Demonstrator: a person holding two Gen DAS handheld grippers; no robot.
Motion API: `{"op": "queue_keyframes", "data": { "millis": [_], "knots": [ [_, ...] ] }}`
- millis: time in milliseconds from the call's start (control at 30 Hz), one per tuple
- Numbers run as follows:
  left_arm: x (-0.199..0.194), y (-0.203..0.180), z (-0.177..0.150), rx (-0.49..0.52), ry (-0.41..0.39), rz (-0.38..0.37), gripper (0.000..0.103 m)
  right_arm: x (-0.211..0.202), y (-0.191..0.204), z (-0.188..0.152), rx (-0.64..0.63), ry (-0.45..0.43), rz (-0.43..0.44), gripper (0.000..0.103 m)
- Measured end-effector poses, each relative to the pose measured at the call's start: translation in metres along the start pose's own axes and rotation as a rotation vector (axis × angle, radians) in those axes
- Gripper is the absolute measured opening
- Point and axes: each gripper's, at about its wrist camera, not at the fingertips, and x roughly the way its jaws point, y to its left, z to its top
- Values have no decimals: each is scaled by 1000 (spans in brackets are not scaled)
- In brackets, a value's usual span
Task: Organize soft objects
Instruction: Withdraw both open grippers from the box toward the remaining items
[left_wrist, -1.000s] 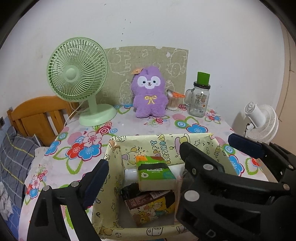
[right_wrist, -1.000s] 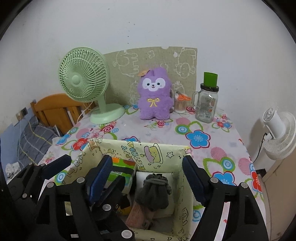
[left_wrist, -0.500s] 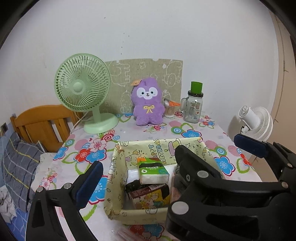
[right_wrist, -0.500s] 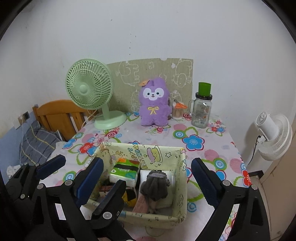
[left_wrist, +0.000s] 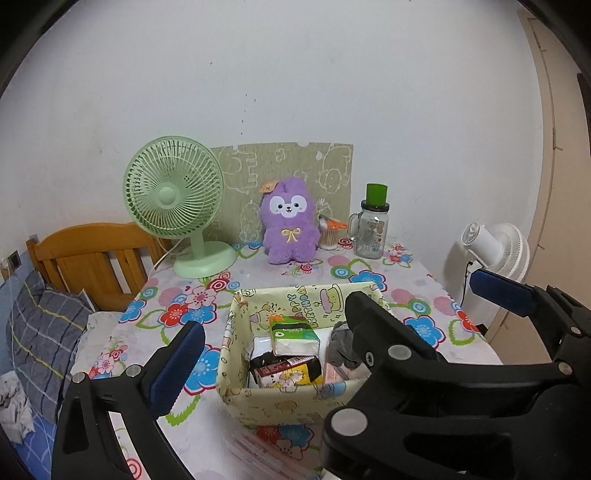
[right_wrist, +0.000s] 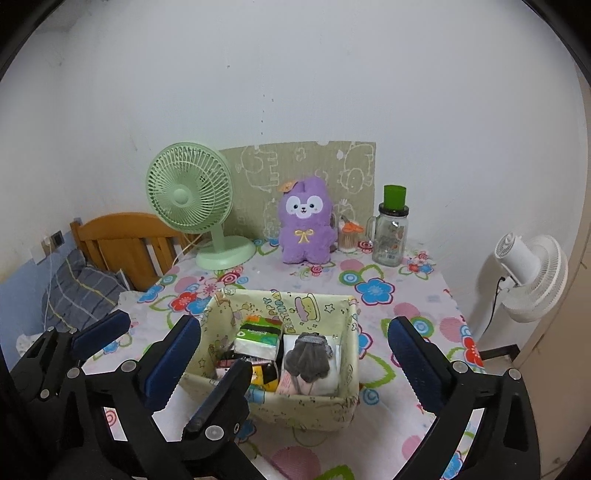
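A pale yellow fabric basket (right_wrist: 314, 406) (left_wrist: 277, 402) stands on the flowered table. Inside lie a green tissue pack (right_wrist: 258, 334) (left_wrist: 293, 332), a grey glove (right_wrist: 308, 356) (left_wrist: 341, 347), and dark and yellow packets (left_wrist: 286, 369). A purple plush toy (right_wrist: 306, 221) (left_wrist: 290, 221) sits upright at the back by the wall. My right gripper (right_wrist: 295, 354) is open and empty, in front of and above the basket. My left gripper (left_wrist: 332, 321) is open and empty, to the left of the right one.
A green desk fan (right_wrist: 192, 195) stands at the back left. A glass jar with a green lid (right_wrist: 391, 229) and a cotton swab cup (right_wrist: 347, 236) stand at the back right. A white fan (right_wrist: 532, 273) is off the table's right edge, a wooden bed frame (right_wrist: 122, 243) to the left.
Both grippers have drawn back and up from the basket, which now looks smaller and farther. Both stay open and empty. The basket's contents have not moved.
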Motion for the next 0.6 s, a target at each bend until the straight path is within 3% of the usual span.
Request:
{"op": "queue_keyframes", "data": {
  "millis": [600],
  "knots": [
    [-53, -6, -24, -6, -35, 11, 103, -52, 11, -22, -11, -25, 10, 103]
  ]
}}
